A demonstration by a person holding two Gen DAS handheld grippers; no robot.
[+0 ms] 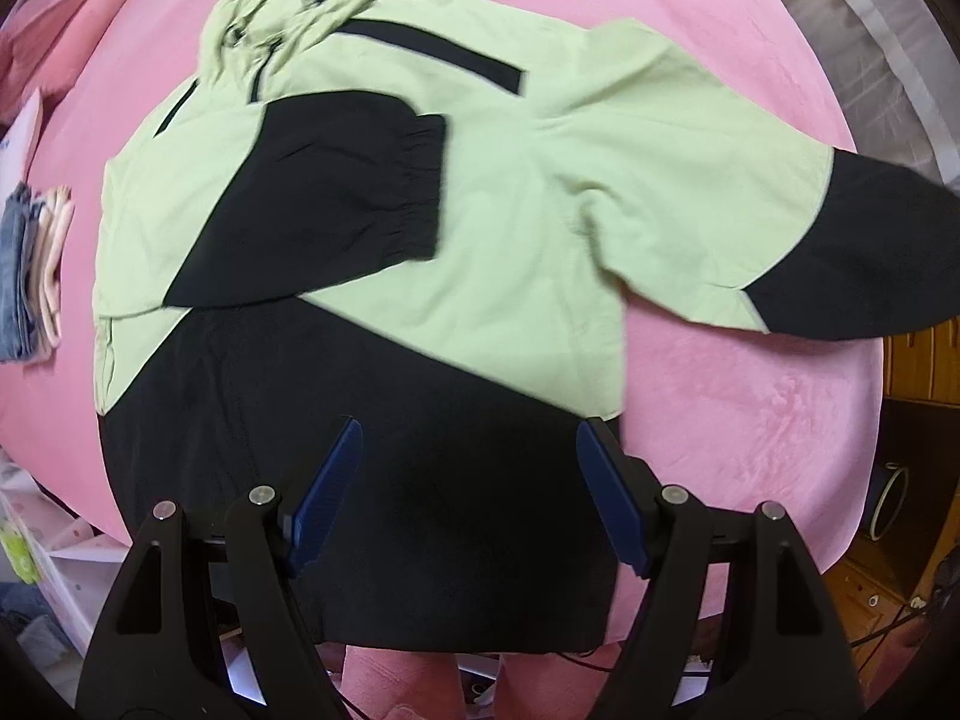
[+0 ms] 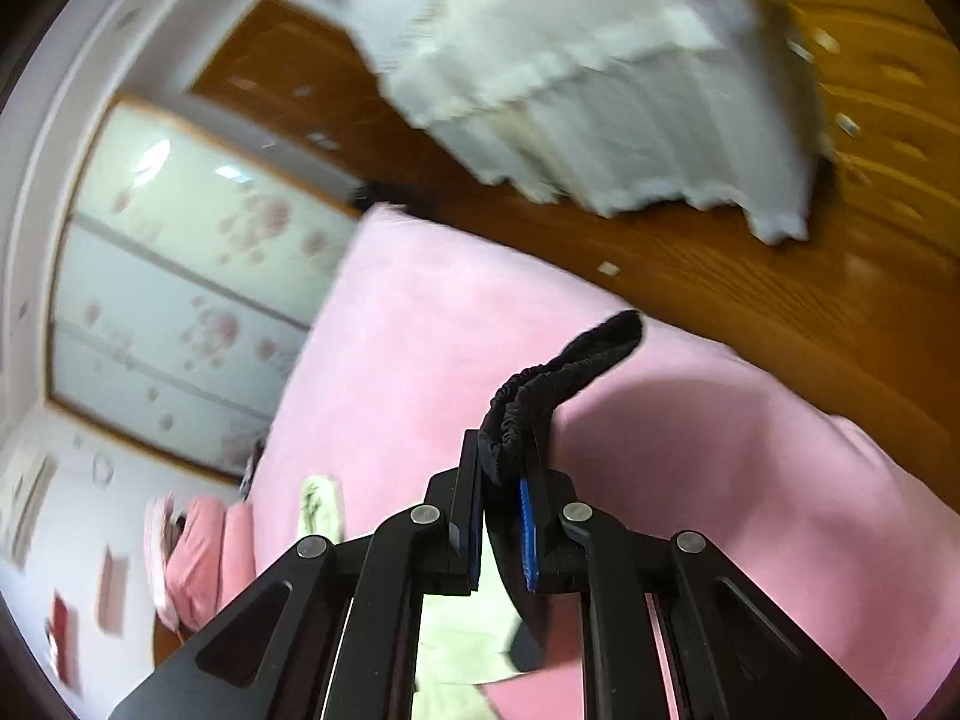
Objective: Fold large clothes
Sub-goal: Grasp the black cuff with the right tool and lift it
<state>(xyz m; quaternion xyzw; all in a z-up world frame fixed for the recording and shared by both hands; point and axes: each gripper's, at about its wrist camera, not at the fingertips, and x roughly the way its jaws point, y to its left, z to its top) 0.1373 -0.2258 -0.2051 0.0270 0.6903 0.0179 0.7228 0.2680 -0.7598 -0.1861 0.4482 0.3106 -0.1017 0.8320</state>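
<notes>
Green-and-black hooded nylon jacket (image 1: 456,228) lies flat on the pink plush bed cover (image 1: 732,396), one sleeve already folded across the chest. Right gripper (image 2: 503,468) is clamped on the black elastic cuff (image 2: 558,384) of the other sleeve, which runs out sideways from the body. Left gripper (image 1: 471,438) hangs spread open above the black hem, holding nothing. Looks like that sleeve crosses inward next.
</notes>
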